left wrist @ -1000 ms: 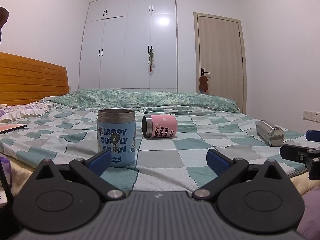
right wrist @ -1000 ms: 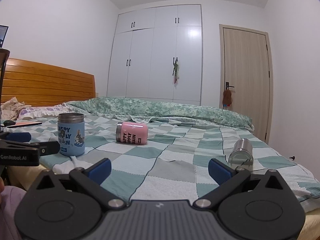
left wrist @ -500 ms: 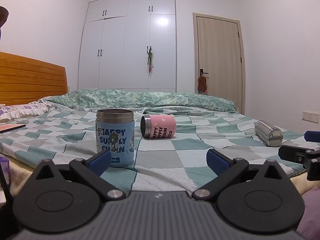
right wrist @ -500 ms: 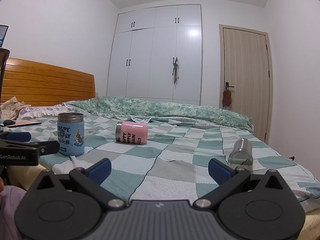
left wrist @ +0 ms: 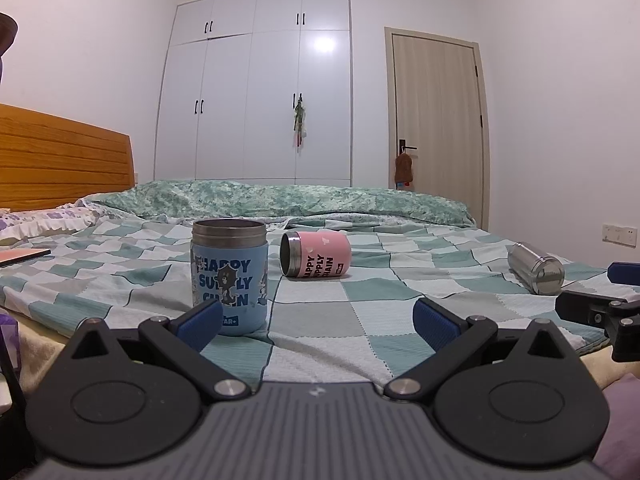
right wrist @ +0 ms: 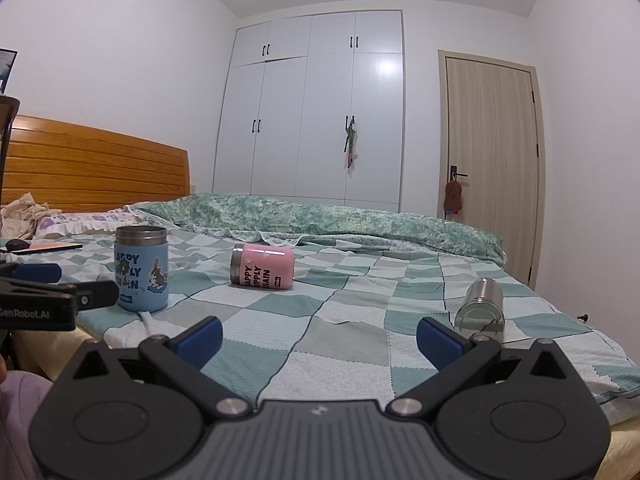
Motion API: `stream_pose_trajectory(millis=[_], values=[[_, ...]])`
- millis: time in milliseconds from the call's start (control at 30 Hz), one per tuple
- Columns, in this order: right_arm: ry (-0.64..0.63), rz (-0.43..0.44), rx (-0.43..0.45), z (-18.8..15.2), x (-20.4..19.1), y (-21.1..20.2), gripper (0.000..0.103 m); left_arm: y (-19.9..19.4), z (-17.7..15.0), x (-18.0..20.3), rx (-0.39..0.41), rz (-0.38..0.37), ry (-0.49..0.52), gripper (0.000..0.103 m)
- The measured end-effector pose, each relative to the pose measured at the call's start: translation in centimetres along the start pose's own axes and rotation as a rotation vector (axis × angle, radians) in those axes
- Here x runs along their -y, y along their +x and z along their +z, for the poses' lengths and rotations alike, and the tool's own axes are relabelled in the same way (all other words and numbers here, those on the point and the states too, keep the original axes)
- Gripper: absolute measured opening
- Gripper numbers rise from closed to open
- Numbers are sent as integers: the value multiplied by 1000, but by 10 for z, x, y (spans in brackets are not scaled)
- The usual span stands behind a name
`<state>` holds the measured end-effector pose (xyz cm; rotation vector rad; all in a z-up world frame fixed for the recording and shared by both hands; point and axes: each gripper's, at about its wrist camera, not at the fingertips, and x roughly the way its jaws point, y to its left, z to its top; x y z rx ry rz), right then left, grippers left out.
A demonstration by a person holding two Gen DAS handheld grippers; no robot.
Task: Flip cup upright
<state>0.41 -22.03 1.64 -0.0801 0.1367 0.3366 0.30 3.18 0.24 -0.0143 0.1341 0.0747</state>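
- Lighting: even, cool-white indoor light; room moderately bright.
- Glare: soft bright patch on glossy wardrobe door (left wrist: 324, 45) (right wrist: 386, 68).
- Shadows: faint, diffuse.
- Distortion: strong fisheye bowing; dark vignette at corners.
- Focus: distance sharp; near gripper bodies slightly soft.

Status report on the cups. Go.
Left claw open, empty. Right claw open, empty. Blue cup upright; pink cup and steel cup on their sides. Nothing blocking.

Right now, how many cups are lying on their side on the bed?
2: the pink cup mid-bed behind the upright blue cup, and the steel cup near the right edge. None seems hidden.
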Motion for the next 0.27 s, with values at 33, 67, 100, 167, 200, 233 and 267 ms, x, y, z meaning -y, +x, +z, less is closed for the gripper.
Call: stream_pose_trajectory(millis=[33, 67, 100, 167, 200, 233, 267], values=[[0, 0, 0, 0, 0, 0, 103, 0, 0, 0, 1, -1, 0, 103], [0, 0, 0, 0, 0, 0, 103, 0, 0, -1, 2, -1, 0, 103], [0, 0, 0, 0, 0, 0, 103, 0, 0, -1, 3, -1, 0, 103], [-1, 0, 0, 0, 0, 0, 103, -1, 0, -1, 7, -7, -2, 103], [0, 0, 0, 0, 0, 0, 103, -1, 0, -2, 9, -8, -2, 103], [0, 0, 0, 0, 0, 0, 103, -1, 0, -3, 9, -7, -2, 103], [-1, 0, 0, 0, 0, 0, 103, -1, 0, -3, 7, -7, -2, 103]])
